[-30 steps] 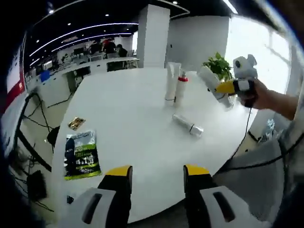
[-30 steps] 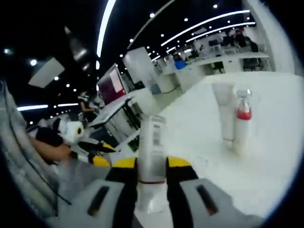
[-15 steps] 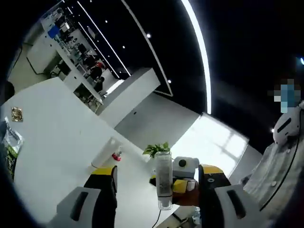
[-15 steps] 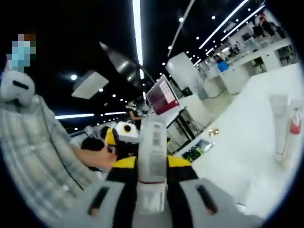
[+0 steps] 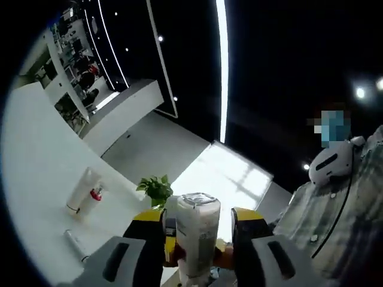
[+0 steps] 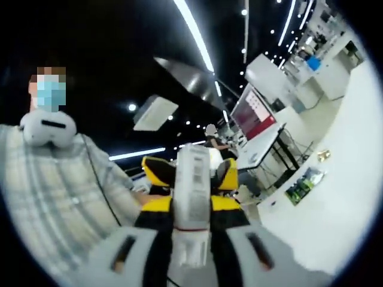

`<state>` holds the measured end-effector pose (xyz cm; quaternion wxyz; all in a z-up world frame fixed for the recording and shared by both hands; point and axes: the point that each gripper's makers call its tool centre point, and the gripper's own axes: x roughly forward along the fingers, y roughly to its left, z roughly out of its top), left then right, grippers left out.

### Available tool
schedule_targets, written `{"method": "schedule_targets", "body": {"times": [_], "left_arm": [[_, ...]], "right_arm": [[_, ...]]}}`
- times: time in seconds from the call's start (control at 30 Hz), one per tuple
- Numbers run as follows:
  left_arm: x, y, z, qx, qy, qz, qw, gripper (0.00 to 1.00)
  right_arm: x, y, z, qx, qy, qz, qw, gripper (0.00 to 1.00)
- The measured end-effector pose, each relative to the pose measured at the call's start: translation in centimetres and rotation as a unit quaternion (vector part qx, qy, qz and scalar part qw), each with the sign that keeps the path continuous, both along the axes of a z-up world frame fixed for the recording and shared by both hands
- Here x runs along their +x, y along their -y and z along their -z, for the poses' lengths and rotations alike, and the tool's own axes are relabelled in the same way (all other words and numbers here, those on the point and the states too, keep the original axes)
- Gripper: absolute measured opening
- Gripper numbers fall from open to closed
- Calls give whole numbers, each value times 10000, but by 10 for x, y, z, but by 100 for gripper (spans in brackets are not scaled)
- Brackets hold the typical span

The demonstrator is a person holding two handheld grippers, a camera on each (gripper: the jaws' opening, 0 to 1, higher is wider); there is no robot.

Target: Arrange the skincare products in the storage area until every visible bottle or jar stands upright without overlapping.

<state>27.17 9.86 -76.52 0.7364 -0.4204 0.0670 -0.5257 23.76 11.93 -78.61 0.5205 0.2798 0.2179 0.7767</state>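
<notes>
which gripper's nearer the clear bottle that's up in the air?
Right. The right gripper is shut on the clear bottle at one end. The left gripper faces it, jaws open on either side of the other end, with small gaps showing.

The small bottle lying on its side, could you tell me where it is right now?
In the left gripper view it lies at lower left on the white table, just below the upright tube and red-collared bottle: small bottle.

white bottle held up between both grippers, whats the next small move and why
Probably close the left gripper onto the white plastic bottle with a printed label before the right gripper lets go. The right's jaws clamp it in mid-air, off the white table, and the left's jaws flank its other end, so this looks like a handover.
</notes>
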Motion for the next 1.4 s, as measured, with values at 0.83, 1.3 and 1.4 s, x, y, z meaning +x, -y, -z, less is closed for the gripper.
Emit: {"method": "schedule_targets", "body": {"times": [0.83,1.3,1.4], "left_arm": [[49,-32,44,1614,-660,-2246,9587,26],[20,-9,16,1298,5,-825,9881,27],[14,-3,11,1110,-13,-545,9923,24]], "right_arm": [[44,-30,62,-2154,1549,1750,9481,22],[14,-10,29,-1199,393,503,9907,17],[11,-9,26,-1082,461,302,9926,17]]}}
